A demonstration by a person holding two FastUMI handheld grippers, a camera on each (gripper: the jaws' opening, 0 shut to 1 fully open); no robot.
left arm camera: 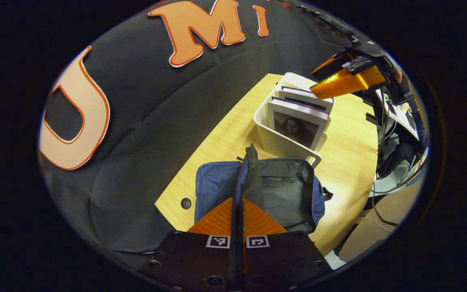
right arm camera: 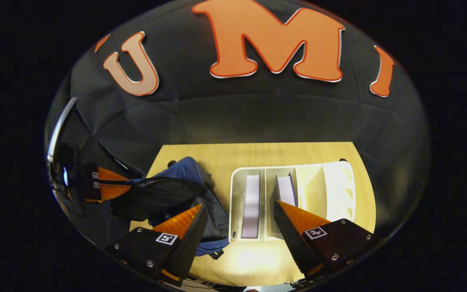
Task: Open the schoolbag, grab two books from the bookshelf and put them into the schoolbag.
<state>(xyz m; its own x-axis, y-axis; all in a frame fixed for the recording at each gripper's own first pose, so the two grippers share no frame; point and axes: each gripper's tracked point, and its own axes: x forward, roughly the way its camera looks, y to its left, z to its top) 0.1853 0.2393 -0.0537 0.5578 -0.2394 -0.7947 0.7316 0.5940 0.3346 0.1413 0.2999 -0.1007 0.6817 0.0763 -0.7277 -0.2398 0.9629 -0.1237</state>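
Left gripper (left arm camera: 236, 211) pinching the schoolbag's (left arm camera: 286, 190) opening edge, bag gaping on the wooden surface (left arm camera: 217, 142) | right gripper (right arm camera: 237, 227) spread wide above the white bookshelf (right arm camera: 237, 178) (two books (right arm camera: 251, 205) upright in separate slots) just beside the bag.

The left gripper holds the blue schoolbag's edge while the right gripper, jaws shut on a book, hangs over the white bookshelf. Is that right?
Not quite. In the right gripper view the right gripper is wide open above the white bookshelf, holding nothing; the books stand untouched in their slots. The rest stands: the left gripper pinches the blue schoolbag at its edge.
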